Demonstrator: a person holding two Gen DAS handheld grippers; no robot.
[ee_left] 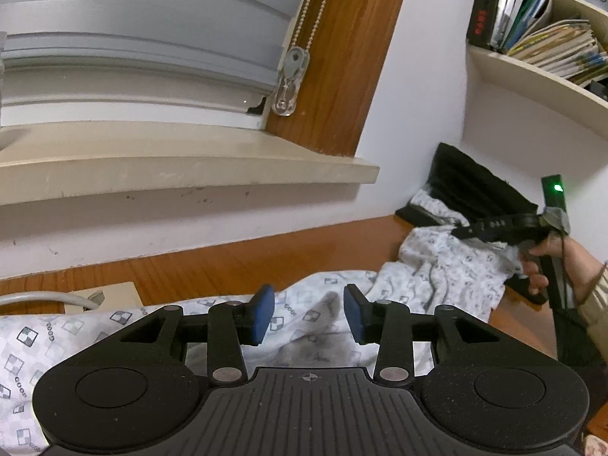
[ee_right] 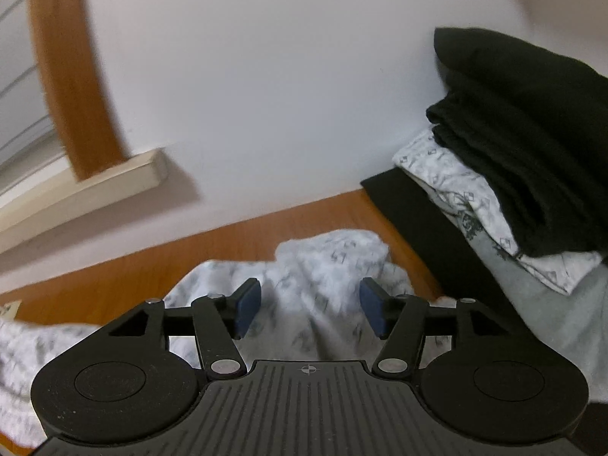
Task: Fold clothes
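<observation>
the white patterned cloth (ee_left: 315,319) lies crumpled on the wood tabletop (ee_left: 235,262), long way running left to right, right under & just past both sets of fingers. left gripper (ee_left: 308,317) is wide apart, holding nothing. right gripper (ee_right: 311,311) too. folded pile (ee_right: 505,174) sits right of the right fingers; wall close behind, bare wood to the left.

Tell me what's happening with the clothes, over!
Left gripper open, empty. Right gripper open, empty. Patterned white garment rumpled on the wooden table, unfolded. Folded stack to the right; nothing blocking.
</observation>
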